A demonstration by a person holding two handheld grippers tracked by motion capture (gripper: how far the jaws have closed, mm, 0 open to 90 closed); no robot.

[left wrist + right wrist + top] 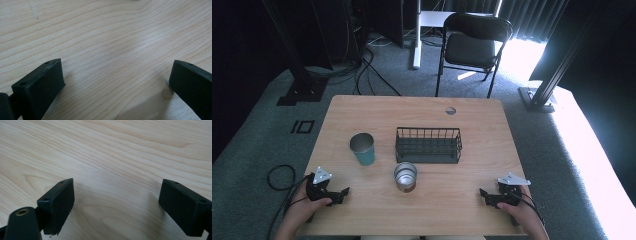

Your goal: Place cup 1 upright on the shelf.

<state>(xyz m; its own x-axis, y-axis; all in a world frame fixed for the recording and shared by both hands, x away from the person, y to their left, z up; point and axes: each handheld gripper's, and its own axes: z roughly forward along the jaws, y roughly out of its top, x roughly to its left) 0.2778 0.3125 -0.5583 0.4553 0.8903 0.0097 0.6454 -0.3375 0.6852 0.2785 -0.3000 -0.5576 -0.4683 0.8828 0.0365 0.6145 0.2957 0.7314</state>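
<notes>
Both grippers rest wide open on the bench (362,107)
Left gripper (343,192): approach the silver cup (405,176) level, jaws straddling its wall; right gripper (483,194) waits

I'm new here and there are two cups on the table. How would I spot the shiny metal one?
Start at the black wire basket in the middle of the wooden table. The metal cup stands just in front of its left end, on the person's side. Unlike the taller teal cup to the left, it is short and silvery.
</notes>
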